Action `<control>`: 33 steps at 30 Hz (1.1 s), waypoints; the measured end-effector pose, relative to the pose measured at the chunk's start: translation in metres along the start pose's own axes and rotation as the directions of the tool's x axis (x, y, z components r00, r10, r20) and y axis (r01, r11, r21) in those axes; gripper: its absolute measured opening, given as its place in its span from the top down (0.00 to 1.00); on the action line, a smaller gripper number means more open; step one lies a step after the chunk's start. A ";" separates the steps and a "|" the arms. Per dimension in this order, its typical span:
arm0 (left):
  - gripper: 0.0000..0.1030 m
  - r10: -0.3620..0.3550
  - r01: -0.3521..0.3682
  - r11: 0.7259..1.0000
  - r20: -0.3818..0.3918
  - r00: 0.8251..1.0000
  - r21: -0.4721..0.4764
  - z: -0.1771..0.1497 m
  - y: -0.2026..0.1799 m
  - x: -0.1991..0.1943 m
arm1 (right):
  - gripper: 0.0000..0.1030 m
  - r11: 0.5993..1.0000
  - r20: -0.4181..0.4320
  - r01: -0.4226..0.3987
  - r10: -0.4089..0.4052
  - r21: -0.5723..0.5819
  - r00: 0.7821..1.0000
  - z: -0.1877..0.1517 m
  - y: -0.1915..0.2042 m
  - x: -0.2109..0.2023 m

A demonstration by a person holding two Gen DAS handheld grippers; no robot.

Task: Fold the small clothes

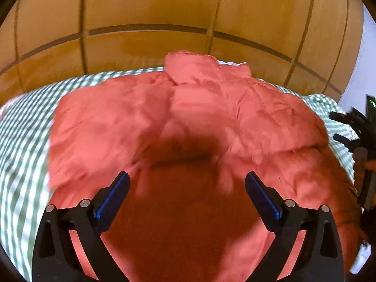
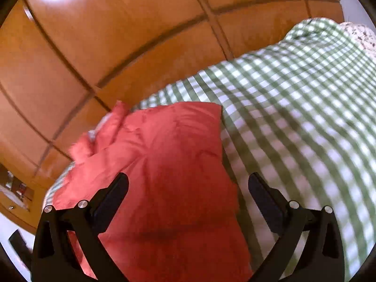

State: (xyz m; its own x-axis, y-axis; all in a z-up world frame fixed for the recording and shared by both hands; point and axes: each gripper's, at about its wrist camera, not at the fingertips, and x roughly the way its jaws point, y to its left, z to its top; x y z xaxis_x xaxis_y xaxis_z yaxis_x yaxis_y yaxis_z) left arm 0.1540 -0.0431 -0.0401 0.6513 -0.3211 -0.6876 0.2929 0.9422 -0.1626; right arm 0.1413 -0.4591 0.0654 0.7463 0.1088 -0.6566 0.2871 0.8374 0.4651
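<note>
A coral-red padded garment [image 1: 188, 117] lies spread on a green-and-white checked bed cover [image 1: 21, 141], its collar toward the far wooden wall. My left gripper [image 1: 187, 183] is open and empty, just above the garment's near part. In the right wrist view the same red garment [image 2: 169, 164] lies folded with a straight right edge on the checked cover [image 2: 305, 129]. My right gripper [image 2: 188, 185] is open and empty over that right edge. The right gripper also shows in the left wrist view at the far right edge [image 1: 354, 131].
A wall of orange-brown wooden panels [image 1: 152, 11] stands right behind the bed. A white patterned pillow [image 2: 359, 33] lies at the far right corner. A low shelf with small items [image 2: 14, 188] sits at the left edge of the right wrist view.
</note>
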 end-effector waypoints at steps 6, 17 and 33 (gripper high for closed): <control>0.05 0.012 -0.007 0.997 0.064 0.998 -0.081 -0.031 0.042 -0.060 | 0.22 0.998 -0.025 -0.062 0.062 -0.018 0.998 -0.048 -0.024 -0.074; 0.19 -0.097 0.086 0.947 -0.021 0.995 -0.310 -0.105 0.130 -0.119 | 0.25 0.968 -0.146 -0.206 0.226 0.142 0.963 -0.136 -0.090 -0.122; 0.63 -0.434 0.344 0.857 -0.176 0.884 -0.385 -0.159 0.094 -0.105 | 0.47 0.921 -0.283 -0.381 0.387 0.078 0.878 -0.183 -0.051 -0.103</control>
State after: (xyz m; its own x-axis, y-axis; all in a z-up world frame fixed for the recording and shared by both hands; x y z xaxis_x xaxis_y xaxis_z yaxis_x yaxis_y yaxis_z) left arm 0.0016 0.0947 -0.0959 0.3253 -0.6755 -0.6617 0.2052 0.7335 -0.6479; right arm -0.0599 -0.4148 0.0001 0.5964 0.5712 -0.5639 0.0270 0.6879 0.7253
